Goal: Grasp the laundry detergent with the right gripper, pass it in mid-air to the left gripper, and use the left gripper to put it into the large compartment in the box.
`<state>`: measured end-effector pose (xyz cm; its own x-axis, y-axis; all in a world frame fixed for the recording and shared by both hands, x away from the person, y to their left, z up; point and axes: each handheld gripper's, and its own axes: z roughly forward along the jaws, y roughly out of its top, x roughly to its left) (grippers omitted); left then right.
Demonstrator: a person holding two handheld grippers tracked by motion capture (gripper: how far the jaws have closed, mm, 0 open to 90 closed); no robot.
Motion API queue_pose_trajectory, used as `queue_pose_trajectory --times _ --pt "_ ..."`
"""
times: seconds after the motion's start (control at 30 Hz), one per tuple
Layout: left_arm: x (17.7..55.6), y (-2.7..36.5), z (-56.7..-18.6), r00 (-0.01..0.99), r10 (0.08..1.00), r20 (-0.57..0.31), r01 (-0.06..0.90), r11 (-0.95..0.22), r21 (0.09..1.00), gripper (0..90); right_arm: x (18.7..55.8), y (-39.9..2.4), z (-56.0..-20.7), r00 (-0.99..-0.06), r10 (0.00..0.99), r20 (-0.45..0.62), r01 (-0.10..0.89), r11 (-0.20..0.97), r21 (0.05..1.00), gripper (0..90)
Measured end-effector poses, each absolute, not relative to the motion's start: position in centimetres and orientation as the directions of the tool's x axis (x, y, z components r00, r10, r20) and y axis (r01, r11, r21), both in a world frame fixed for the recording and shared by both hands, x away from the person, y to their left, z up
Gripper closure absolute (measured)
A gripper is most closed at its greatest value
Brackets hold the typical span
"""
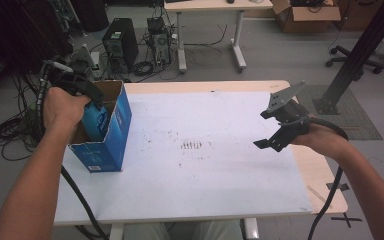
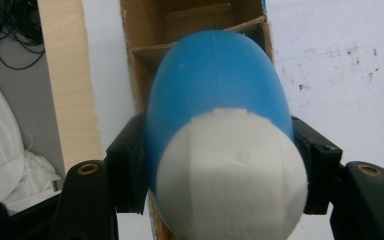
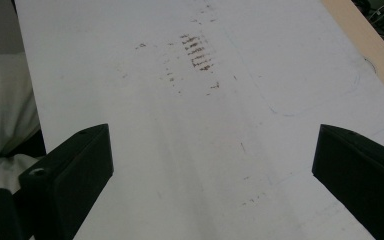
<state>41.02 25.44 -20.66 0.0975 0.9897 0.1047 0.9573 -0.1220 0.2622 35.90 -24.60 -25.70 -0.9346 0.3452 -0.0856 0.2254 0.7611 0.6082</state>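
On the white table [image 1: 205, 165] the left gripper [image 1: 92, 100] pinches a blue-and-white egg-shaped thing [image 2: 225, 150] at the open blue box's [image 1: 117, 130] mouth, apparently mid-transfer, right gripper [image 1: 275, 137] spread, empty, well apart.

Overhead camera faces forward, down over the counter [image 1: 205, 150]; each gripper camera peers closely past its own fingers [image 3: 75, 165], sharing that white top.

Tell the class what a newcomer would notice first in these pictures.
A blue and white egg clamped in the left gripper, poised over the open blue box at the table's left edge. Next, the right gripper held open above the stained white mat, holding nothing.
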Motion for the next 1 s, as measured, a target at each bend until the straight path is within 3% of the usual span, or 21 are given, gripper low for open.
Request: queue_pose_trajectory --times 1.0 --pt "41.8 26.1 -26.6 0.123 0.989 0.087 0.969 -0.138 0.204 37.8 36.1 -24.7 -26.4 -0.932 0.353 -0.077 0.237 0.76 0.605 3.3"
